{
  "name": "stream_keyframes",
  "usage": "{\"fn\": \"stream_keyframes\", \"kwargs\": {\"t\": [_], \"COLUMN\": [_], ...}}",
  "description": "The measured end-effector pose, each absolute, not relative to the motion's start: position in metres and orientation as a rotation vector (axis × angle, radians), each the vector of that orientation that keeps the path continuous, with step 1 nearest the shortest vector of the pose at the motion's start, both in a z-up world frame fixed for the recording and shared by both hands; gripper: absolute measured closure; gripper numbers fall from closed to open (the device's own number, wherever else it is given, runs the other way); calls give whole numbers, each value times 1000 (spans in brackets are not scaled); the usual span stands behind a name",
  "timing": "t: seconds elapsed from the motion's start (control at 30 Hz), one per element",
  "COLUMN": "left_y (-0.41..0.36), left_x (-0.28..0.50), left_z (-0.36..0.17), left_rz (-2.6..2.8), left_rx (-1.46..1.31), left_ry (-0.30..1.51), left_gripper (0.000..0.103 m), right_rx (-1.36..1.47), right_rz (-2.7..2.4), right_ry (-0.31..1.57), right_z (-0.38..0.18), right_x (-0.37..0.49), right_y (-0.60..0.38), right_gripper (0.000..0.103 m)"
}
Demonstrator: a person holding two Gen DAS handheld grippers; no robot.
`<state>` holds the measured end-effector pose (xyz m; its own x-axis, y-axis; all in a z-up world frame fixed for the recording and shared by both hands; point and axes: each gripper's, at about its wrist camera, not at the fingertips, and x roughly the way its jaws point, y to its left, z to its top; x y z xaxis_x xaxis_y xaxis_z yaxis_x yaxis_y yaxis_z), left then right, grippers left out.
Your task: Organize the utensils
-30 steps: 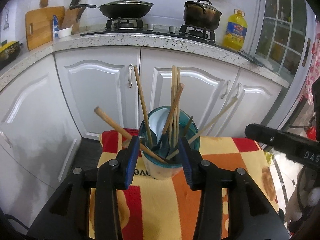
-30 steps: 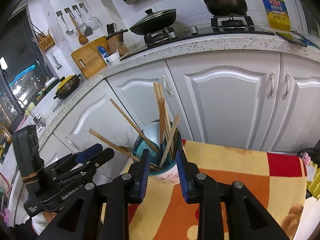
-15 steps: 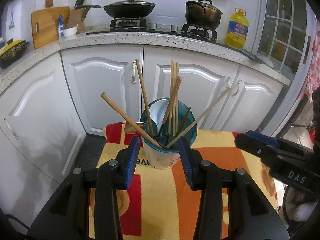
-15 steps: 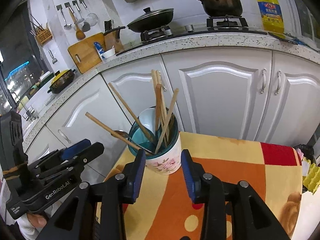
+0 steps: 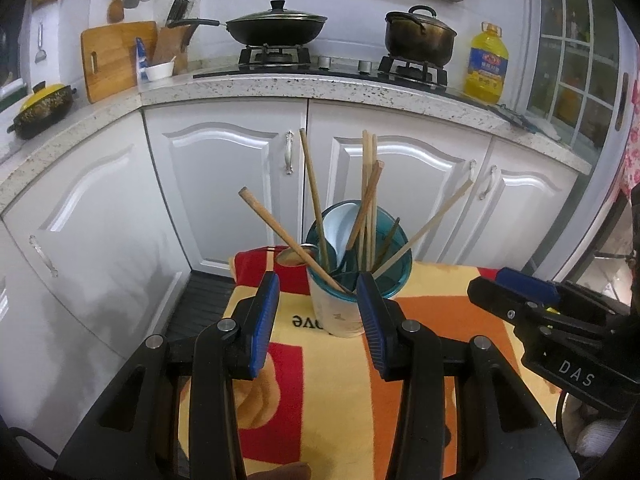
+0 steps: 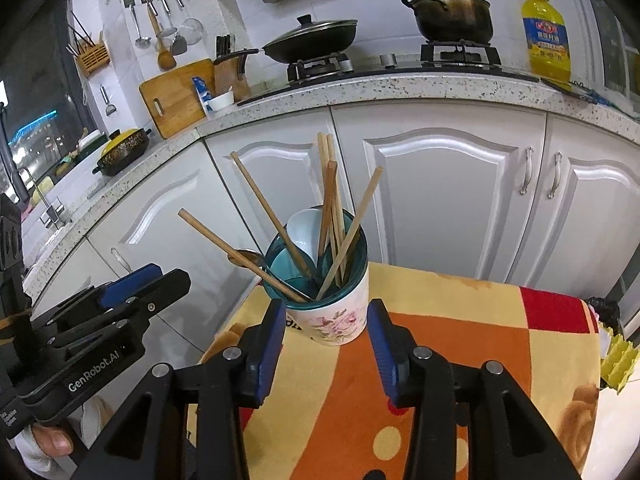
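A floral cup (image 6: pixel 335 320) with a teal rim stands on the table (image 6: pixel 460 328), which is draped in an orange, yellow and red cloth. In it stand several wooden chopsticks (image 6: pixel 332 200), a white spoon (image 6: pixel 304 228) and a metal spoon (image 6: pixel 250 258). The right gripper (image 6: pixel 326 316) sits just short of the cup, its jaws opening, nothing between them. The left gripper (image 5: pixel 318 292) is parted and holds nothing
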<state>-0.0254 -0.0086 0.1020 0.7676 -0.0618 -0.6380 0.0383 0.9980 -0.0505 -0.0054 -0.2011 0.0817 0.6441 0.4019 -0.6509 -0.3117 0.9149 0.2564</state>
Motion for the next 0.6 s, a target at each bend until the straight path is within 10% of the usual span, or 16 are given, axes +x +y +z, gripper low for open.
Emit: {"fn": "stream_keyframes", "kwargs": {"t": [0.6], "left_y": [-5], "left_x": [-22], "left_z": [102], "left_rz": [7], "left_rx": [-9], "left_ry": [666], "left_gripper": [64], "right_rx": [54], "right_rz": [361], "right_ry": [737], "right_z": [84], "right_x": [1], "right_y": [-186], "right_gripper": [59]}}
